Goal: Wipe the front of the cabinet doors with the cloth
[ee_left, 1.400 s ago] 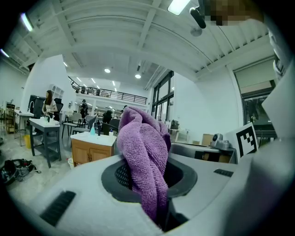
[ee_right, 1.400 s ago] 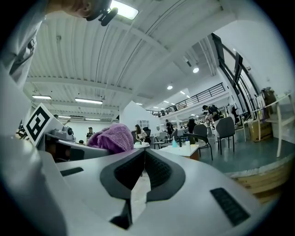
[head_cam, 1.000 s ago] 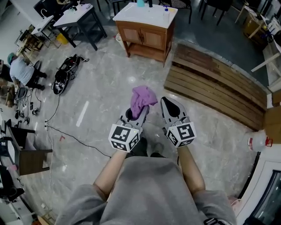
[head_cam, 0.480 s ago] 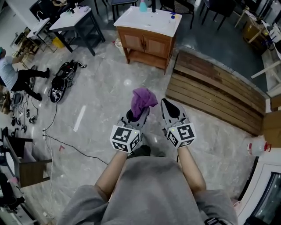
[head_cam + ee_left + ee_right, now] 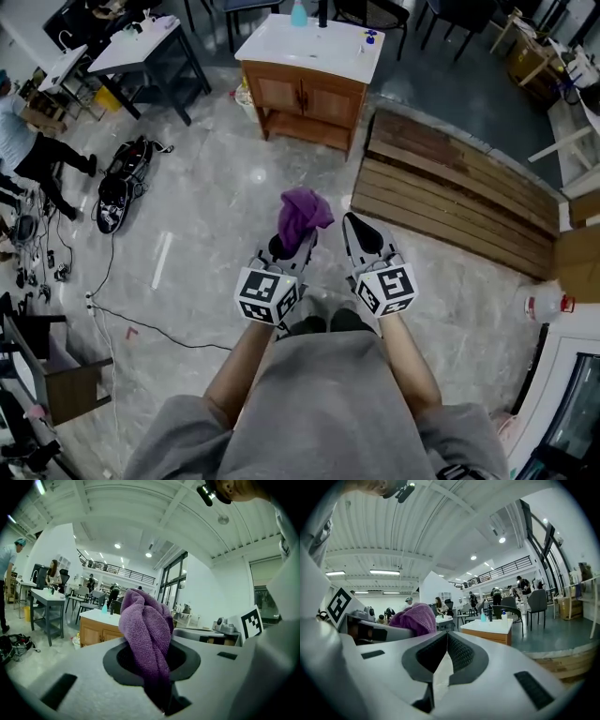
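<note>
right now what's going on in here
A person holds tongs in each hand. The left tongs are shut on a purple cloth; the right tongs are shut and empty. The wooden cabinet stands some way ahead across the floor, so its doors are not yet being wiped.

Grey floor (image 5: 216, 225) carries a wooden cabinet (image 5: 305, 89) ahead of the right gripper (image 5: 356, 220). Timber planks (image 5: 459, 192) lie ahead-right, a black bag (image 5: 117, 187) far left

Purple cloth (image 5: 302, 216); brown cabinet (image 5: 302, 92), white top (image 5: 314, 39); grey marbled floor (image 5: 211, 197).
</note>
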Demonstrator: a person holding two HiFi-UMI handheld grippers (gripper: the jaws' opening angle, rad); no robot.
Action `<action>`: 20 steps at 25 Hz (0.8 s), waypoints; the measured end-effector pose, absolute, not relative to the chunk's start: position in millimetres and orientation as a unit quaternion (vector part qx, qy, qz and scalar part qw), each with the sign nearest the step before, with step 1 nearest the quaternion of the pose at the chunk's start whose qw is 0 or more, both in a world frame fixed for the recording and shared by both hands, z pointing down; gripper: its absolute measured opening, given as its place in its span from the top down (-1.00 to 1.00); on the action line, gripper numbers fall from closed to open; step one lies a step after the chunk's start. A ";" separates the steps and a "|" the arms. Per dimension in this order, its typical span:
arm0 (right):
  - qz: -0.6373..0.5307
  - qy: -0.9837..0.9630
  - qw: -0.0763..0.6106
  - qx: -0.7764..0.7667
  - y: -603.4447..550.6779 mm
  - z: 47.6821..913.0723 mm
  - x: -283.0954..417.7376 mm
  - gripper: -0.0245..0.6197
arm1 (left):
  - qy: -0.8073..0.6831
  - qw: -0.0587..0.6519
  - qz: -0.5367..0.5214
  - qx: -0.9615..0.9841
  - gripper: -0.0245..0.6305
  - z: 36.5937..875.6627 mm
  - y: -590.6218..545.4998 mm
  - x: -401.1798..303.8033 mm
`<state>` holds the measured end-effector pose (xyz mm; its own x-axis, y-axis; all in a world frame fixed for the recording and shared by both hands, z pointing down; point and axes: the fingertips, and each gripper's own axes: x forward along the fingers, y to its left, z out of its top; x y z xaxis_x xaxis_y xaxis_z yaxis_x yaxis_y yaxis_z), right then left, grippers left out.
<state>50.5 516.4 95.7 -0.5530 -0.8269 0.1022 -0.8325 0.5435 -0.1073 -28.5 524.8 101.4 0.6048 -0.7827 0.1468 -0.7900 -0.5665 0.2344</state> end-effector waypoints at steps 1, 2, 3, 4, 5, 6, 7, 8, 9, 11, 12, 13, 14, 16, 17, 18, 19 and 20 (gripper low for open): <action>0.072 -0.877 0.023 0.474 513.6 97.5 50.0 0.89 | -0.442 0.140 0.013 0.886 0.67 102.7 521.2 -29.2; 0.073 -0.876 0.025 0.476 511.0 99.4 50.1 0.89 | -0.440 0.142 0.013 0.887 0.67 104.4 517.8 -29.4; 0.073 -0.875 0.027 0.478 508.1 101.4 50.7 0.89 | -0.437 0.143 0.013 0.888 0.67 106.2 514.4 -29.4; 0.073 -0.874 0.028 0.480 504.8 103.1 51.6 0.89 | -0.435 0.145 0.013 0.888 0.67 108.0 510.8 -29.2; 0.074 -0.873 0.028 0.482 501.1 104.6 52.6 0.89 | -0.433 0.146 0.013 0.889 0.67 109.8 507.1 -28.9; 0.075 -0.872 0.028 0.483 497.0 106.2 53.6 0.89 | -0.432 0.148 0.013 0.890 0.67 111.6 503.4 -28.5; 0.077 -0.871 0.028 0.485 492.4 107.8 54.3 0.89 | -0.430 0.150 0.014 0.890 0.67 113.4 499.2 -28.4; 0.078 -0.870 0.029 0.486 486.8 109.1 54.6 0.89 | -0.429 0.151 0.016 0.890 0.67 115.0 494.1 -28.7; 0.080 -0.869 0.029 0.487 480.5 109.9 54.6 0.89 | -0.428 0.153 0.017 0.891 0.67 116.1 488.3 -29.1; 0.081 -0.869 0.029 0.488 466.4 110.6 54.0 0.89 | -0.427 0.154 0.020 0.891 0.67 117.4 475.5 -30.2; 0.082 -0.868 0.028 0.488 458.9 111.2 53.8 0.89 | -0.426 0.154 0.021 0.891 0.67 118.0 469.0 -30.2; 0.083 -0.868 0.027 0.488 451.5 112.2 53.9 0.89 | -0.425 0.154 0.022 0.892 0.67 118.8 462.6 -29.5; 0.084 -0.868 0.027 0.488 444.1 113.5 54.5 0.89 | -0.424 0.154 0.023 0.892 0.67 120.0 456.2 -28.2; 0.086 -0.867 0.027 0.489 428.9 115.7 56.8 0.89 | -0.423 0.157 0.025 0.892 0.67 122.4 442.5 -24.5; 0.087 -0.867 0.028 0.490 421.0 116.1 58.2 0.89 | -0.422 0.158 0.026 0.892 0.67 123.0 435.2 -22.8; 0.088 -0.867 0.028 0.491 413.1 116.1 59.4 0.89 | -0.421 0.159 0.026 0.892 0.67 123.3 427.8 -21.3; 0.088 -0.866 0.028 0.491 405.3 116.1 60.6 0.89 | -0.421 0.161 0.027 0.893 0.67 123.5 420.4 -20.2; 0.089 -0.866 0.028 0.492 397.9 116.1 61.8 0.89 | -0.420 0.162 0.028 0.893 0.67 123.9 413.0 -19.1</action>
<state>61.8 397.9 116.1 -0.5142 -0.8468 0.1364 -0.8568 0.4998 -0.1272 -19.1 413.0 123.9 0.6458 -0.7406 0.1856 -0.7586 -0.5950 0.2655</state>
